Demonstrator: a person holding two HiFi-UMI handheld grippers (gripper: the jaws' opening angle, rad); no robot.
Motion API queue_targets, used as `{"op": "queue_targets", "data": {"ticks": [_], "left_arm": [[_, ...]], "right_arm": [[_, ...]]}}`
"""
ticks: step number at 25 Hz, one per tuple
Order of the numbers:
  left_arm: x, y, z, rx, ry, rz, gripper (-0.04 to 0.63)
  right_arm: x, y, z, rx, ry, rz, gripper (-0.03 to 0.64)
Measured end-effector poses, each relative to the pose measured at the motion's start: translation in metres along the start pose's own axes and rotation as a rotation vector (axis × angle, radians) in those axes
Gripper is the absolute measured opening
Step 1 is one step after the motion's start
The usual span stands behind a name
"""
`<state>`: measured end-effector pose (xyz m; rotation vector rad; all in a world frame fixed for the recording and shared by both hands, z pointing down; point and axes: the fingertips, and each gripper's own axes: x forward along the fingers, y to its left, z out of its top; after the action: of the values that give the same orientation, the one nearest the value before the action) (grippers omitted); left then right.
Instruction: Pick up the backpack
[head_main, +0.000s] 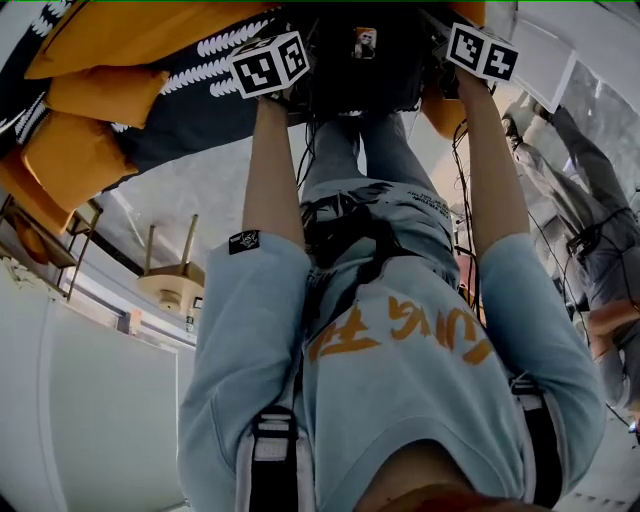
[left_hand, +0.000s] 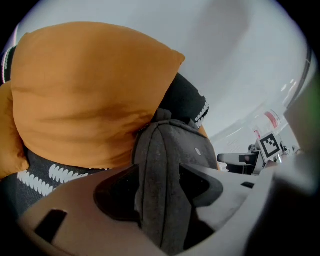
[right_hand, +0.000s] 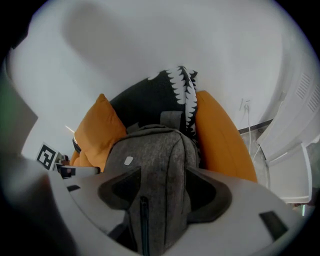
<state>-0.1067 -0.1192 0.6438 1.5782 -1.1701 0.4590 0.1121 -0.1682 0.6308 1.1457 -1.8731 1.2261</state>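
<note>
A grey fabric backpack (left_hand: 165, 165) (right_hand: 150, 155) stands against orange cushions (left_hand: 85, 95) (right_hand: 220, 135) and a black cover with white marks (right_hand: 182, 85). In the head view it is the dark mass (head_main: 365, 60) between the two marker cubes. My left gripper (left_hand: 161, 192) straddles one side of the pack with its jaws spread wide and the fabric filling the gap. My right gripper (right_hand: 165, 192) does the same on the other side, over a zip line. Neither pair of pads visibly squeezes the fabric. Both arms reach out from a light blue shirt.
More orange cushions (head_main: 100, 150) lie at the left of the head view. A wooden stool (head_main: 170, 275) stands by a white wall. Another person (head_main: 590, 200) is at the right edge. A cable hangs from a wall socket (right_hand: 246, 107) beside white furniture (right_hand: 295, 165).
</note>
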Motion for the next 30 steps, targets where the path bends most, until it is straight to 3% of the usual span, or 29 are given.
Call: {"op": "queue_targets", "data": {"ticks": [4,7,14,19,22,25,30], "left_arm": [[0.021,0.014,-0.011,-0.018,0.039,0.001,0.259],[0.033,0.021,-0.016,0.033,0.076,0.008,0.272],[0.057,0.024,-0.027,0.031,0.120,-0.047,0.273],[0.086,0.036,-0.053,0.018,0.107,-0.032,0.272],[0.082,0.031,-0.045,0.001,0.108,-0.022,0.268],[0.069,0.024,-0.033,0.012,0.122,-0.014,0.240],[0.062,0.027,-0.046,0.014,0.136,-0.015,0.195]], "right_arm": [[0.024,-0.013,-0.011,-0.020,0.071,-0.004,0.285],[0.035,-0.019,-0.014,-0.027,0.096,-0.009,0.313],[0.058,-0.034,-0.031,0.109,0.157,0.089,0.325],[0.087,-0.053,-0.058,0.154,0.188,0.142,0.324],[0.079,-0.046,-0.049,0.189,0.190,0.157,0.322],[0.067,-0.030,-0.037,0.212,0.169,0.178,0.275],[0.061,-0.025,-0.053,0.219,0.142,0.184,0.211]]}}
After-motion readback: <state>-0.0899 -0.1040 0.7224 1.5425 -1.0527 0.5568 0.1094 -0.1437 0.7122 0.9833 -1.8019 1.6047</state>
